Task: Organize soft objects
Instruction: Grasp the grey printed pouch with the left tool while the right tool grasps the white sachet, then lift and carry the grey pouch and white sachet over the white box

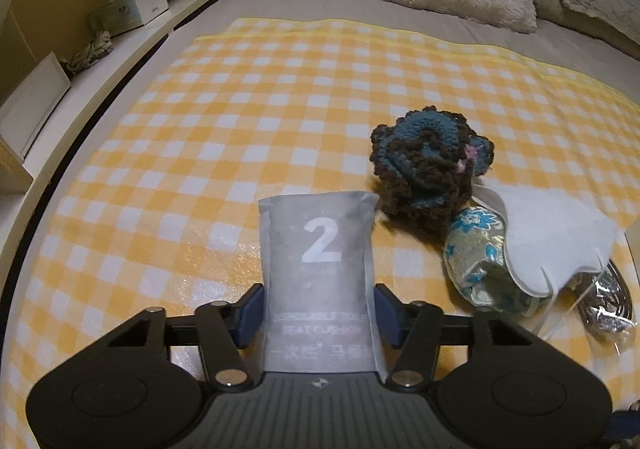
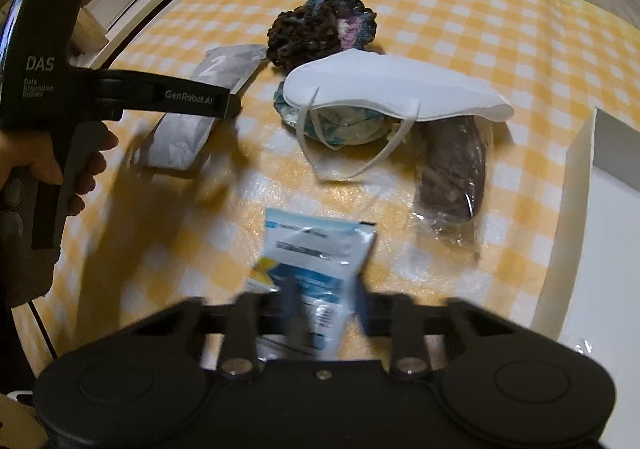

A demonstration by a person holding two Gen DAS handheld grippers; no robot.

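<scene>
Left tool clamping grey "2" packet, right tool pinching blue sachet

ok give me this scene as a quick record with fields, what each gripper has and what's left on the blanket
surface: yellow and white checked blanket
left gripper: jaws around the grey packet printed with a white 2
right gripper: shut on the blue and white foil sachet
loose items: dark brown and teal crocheted bundle, white face mask lying over a blue floral fabric pouch, brown item in clear plastic wrap
container: white box at the right edge
</scene>
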